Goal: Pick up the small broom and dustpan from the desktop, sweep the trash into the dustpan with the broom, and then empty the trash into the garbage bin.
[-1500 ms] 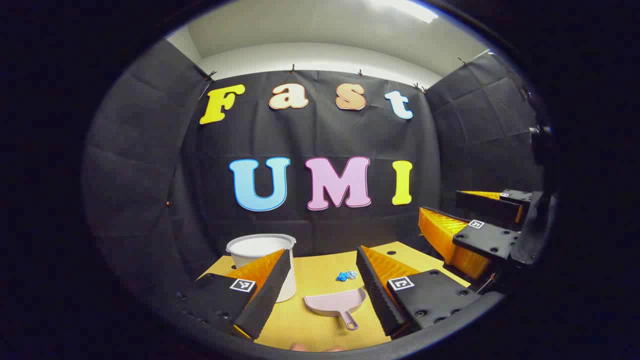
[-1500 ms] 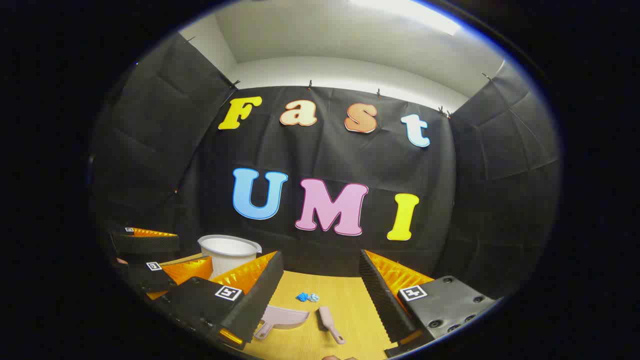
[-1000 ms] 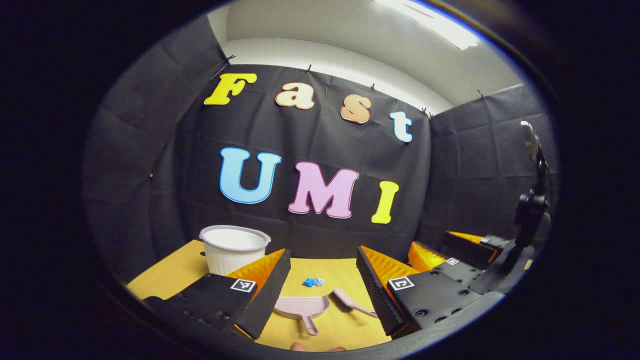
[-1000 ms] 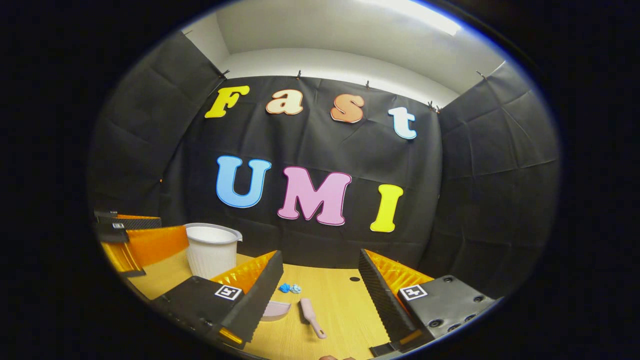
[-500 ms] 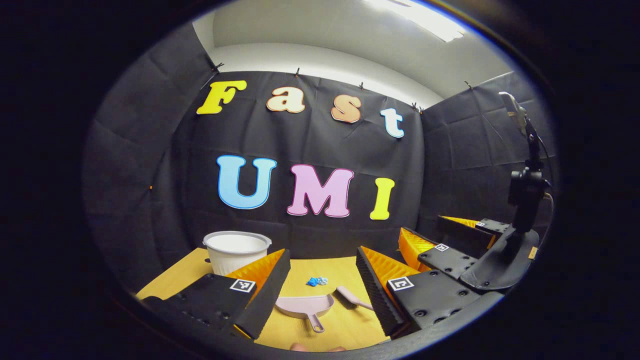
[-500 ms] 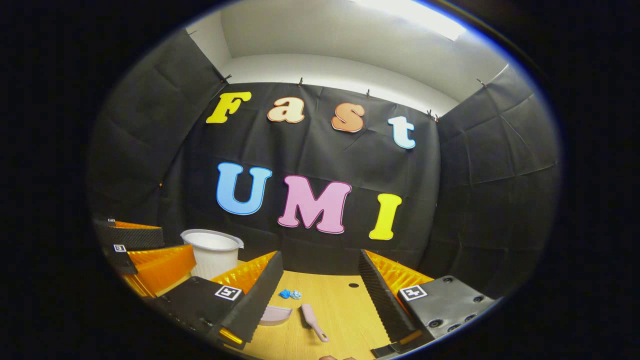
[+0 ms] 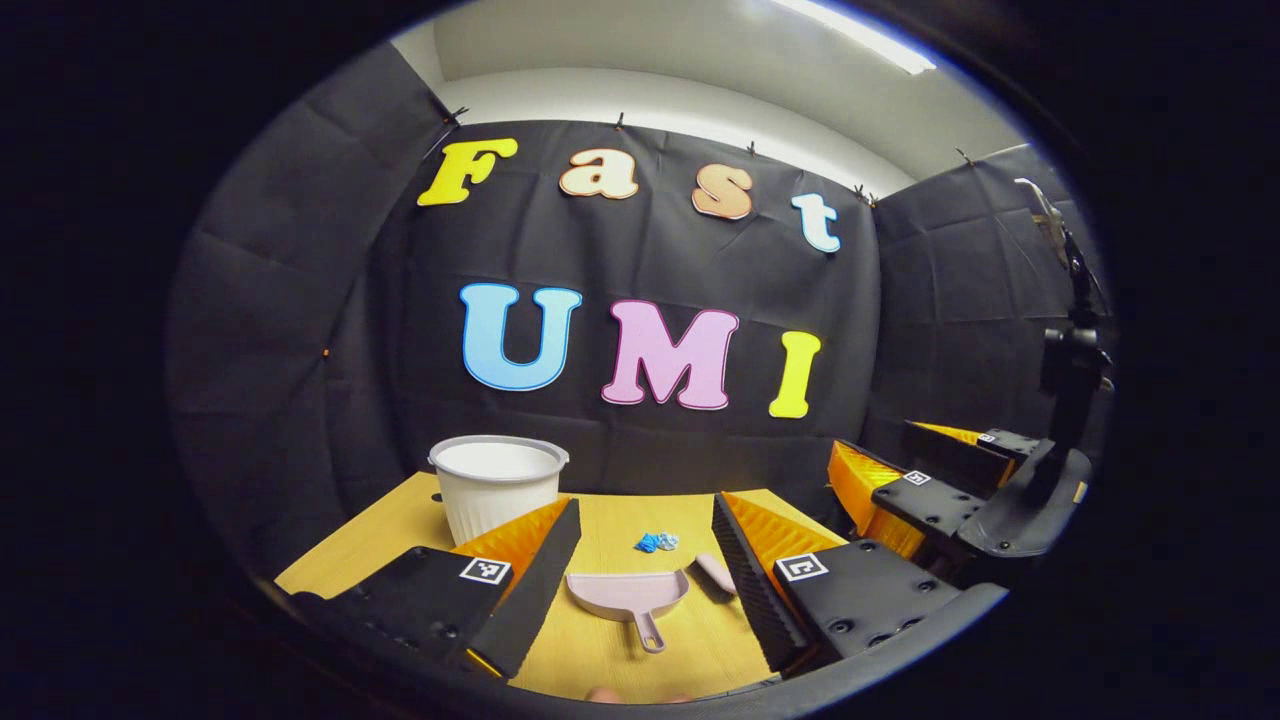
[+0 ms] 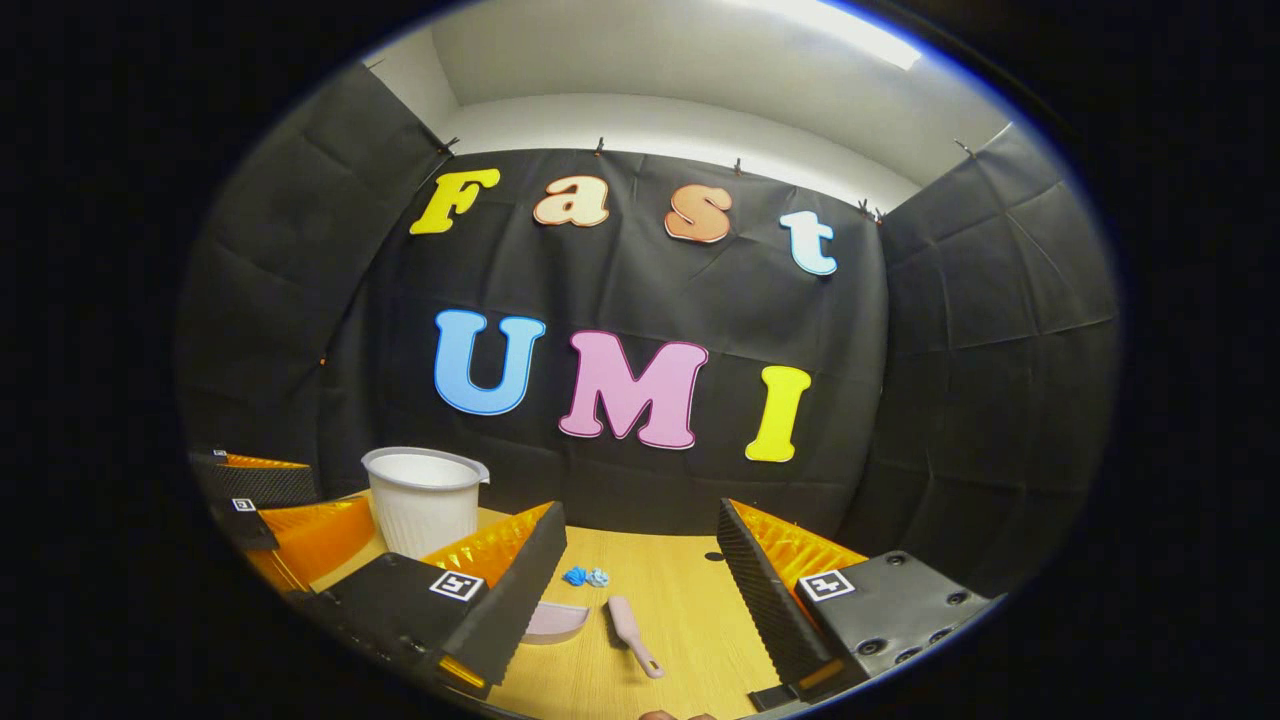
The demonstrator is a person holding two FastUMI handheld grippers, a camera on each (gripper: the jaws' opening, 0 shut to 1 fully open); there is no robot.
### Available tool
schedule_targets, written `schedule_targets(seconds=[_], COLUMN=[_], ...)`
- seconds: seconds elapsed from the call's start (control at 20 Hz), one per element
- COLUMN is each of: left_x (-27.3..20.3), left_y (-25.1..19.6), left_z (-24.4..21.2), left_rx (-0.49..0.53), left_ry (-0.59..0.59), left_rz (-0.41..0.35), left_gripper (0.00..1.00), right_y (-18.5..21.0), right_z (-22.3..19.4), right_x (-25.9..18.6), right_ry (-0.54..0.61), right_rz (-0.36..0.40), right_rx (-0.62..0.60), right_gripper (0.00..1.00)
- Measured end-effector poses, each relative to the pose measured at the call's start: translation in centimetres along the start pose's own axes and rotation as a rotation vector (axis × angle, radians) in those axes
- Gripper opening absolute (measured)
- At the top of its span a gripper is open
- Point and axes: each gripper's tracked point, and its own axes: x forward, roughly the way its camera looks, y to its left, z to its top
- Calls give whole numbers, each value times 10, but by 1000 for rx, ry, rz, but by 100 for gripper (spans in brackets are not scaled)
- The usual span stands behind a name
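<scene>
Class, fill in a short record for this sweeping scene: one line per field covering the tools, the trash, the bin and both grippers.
dustpan: lying flat on the desk, handle toward the camera
broom: lying on the desk beside the dustpan
trash: small blue scraps behind the dustpan
bin: white, upright, far left on the desk
left gripper: open, holding nothing
right gripper: open, holding nothing

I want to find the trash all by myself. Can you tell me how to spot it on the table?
Start at the white bin standing at the back of the wooden table. Look toward the middle, just behind the pink dustpan and the small pink broom. The trash is the tiny crumpled blue wad, the only blue thing lying on the table.
</scene>
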Motion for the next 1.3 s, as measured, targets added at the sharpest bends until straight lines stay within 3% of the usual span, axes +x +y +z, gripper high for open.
schedule_targets(seconds=[0.45,0.75,1.05,1.15,1.3], left_x=[35,70,120,124,138], left_y=[-9,-12,-8,-13,-11], left_z=[-18,-25,-126,-164,-208], left_rx=[-11,-39,-115,-142,-146], left_ry=[51,110,459,648,823], left_rz=[-18,-11,21,16,62], left_gripper=[79,78,79,80,81], right_y=[-18,-26,-34,-38,-46], right_z=[-29,-24,4,3,-10], right_x=[25,62,118,137,160], right_ry=[71,67,-2,-7,5], right_rz=[11,29,69,88,101], right_rx=[-22,-30,-49,-54,-52], right_gripper=[98,98,98,98,98])
